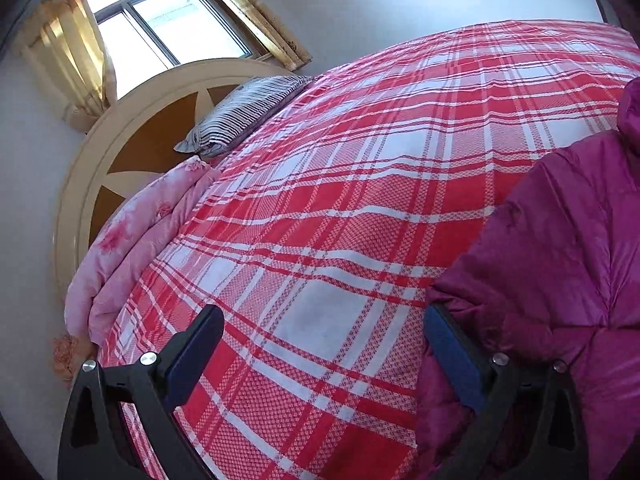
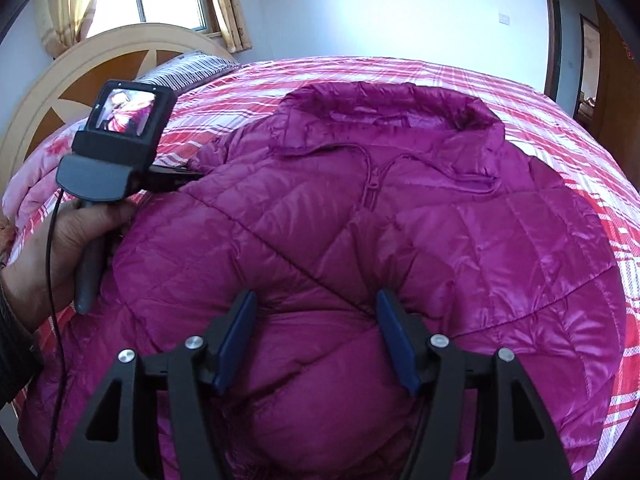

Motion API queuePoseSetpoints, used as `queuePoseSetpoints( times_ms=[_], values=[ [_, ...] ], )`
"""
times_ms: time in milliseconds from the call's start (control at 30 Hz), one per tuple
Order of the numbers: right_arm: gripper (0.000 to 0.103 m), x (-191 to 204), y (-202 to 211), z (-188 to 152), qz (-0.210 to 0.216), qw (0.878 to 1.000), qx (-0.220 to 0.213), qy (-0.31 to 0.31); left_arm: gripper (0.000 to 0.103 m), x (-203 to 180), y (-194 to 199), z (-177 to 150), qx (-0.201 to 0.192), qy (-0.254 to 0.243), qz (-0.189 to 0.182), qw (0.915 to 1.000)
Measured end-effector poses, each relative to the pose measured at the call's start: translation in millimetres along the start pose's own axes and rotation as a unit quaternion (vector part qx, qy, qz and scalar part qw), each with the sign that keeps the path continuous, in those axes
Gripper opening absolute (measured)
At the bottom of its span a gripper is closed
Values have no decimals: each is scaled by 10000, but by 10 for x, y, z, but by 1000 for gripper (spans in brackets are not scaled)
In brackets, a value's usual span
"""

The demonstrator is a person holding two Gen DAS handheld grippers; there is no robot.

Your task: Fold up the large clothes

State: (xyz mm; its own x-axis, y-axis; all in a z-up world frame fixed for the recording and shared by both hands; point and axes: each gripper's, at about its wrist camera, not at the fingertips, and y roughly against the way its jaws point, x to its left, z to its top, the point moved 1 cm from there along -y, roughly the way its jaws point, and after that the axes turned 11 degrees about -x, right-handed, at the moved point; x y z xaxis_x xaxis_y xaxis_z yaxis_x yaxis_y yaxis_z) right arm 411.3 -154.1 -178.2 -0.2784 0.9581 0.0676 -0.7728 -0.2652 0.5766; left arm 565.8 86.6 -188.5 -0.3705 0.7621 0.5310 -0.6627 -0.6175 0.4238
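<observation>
A magenta quilted down jacket [image 2: 400, 240] lies front up on the red plaid bed sheet [image 2: 580, 120], collar at the far side and zipper [image 2: 372, 184] at the middle. My right gripper [image 2: 316, 320] hovers over its near part, jaws open, with a puffy bulge of the jacket between the blue pads [image 2: 240, 332]. At the jacket's left shoulder edge is my left gripper [image 2: 176, 176], held by a hand [image 2: 60, 248]. In the left wrist view the left gripper [image 1: 324, 340] stands wide open over the sheet [image 1: 320, 200], its right finger [image 1: 452, 352] against the jacket's edge [image 1: 560, 260].
A striped pillow [image 1: 244, 112] and a rolled pink floral quilt [image 1: 132, 240] lie along the round wooden headboard [image 1: 132, 132]. Behind it is a curtained window [image 1: 160, 24]. A doorway [image 2: 588, 72] opens at the far right. A black cable [image 2: 52, 240] hangs from the left gripper.
</observation>
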Motion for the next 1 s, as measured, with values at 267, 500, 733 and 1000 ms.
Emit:
queuePoseSetpoints(
  times_ms=[267, 500, 733, 1000],
  values=[
    [67, 34, -31, -30, -111, 9999, 66, 86, 101, 73, 9, 20, 120, 132, -146, 9997],
    [67, 16, -60, -40, -92, 9999, 76, 38, 101, 451, 736, 289, -516, 850, -400, 9942],
    [67, 14, -56, -42, -93, 9999, 67, 34, 101, -42, 1141, 325, -455, 689, -1762, 9809],
    [67, -3, -32, -41, -43, 10000, 16, -28, 102, -402, 741, -30, 254, 696, -2119, 9745]
  ],
)
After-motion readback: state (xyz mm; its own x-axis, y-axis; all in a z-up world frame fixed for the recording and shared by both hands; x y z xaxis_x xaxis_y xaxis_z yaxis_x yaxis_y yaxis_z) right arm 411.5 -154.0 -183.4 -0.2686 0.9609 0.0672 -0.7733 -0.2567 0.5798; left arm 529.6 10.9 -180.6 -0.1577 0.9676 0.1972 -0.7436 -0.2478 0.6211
